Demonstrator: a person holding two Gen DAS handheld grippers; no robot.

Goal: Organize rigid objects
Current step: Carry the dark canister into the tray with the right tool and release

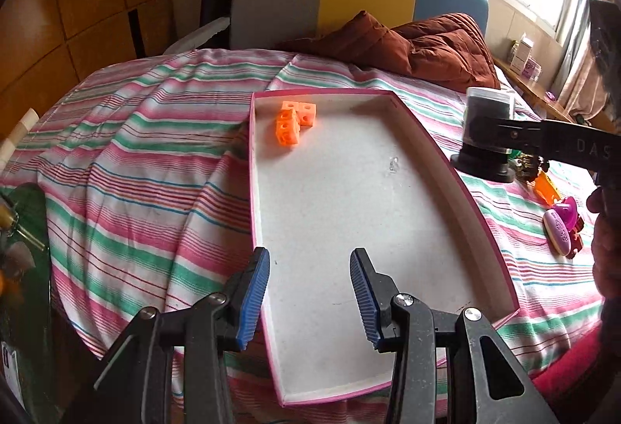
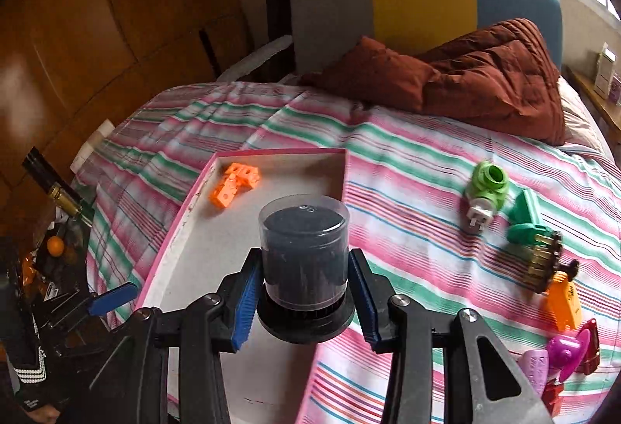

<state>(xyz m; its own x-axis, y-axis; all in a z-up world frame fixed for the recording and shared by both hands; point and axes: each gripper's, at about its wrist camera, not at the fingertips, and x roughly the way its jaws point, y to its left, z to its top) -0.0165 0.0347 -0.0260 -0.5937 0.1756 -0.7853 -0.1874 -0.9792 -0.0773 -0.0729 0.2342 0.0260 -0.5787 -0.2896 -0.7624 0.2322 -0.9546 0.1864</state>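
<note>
Right wrist view: my right hand-held gripper (image 2: 304, 298) clamped the black canister (image 2: 304, 253) above the tray's (image 1: 479, 226) edge. I judged it best lowered upright beside the orange blocks (image 2: 234, 184). My left hand-held gripper (image 1: 310, 292) hung open, empty.

The only lettering that reads clearly is "DAS", in pale capitals on the black arm of the right gripper (image 1: 490, 137) at the right edge of the left wrist view; the frame edge cuts it off there. The pink oval toy (image 1: 557, 232) at the lower right carries raised marks, and the orange toy (image 2: 563, 301) in the right wrist view bears dark print, both too small to read.
</note>
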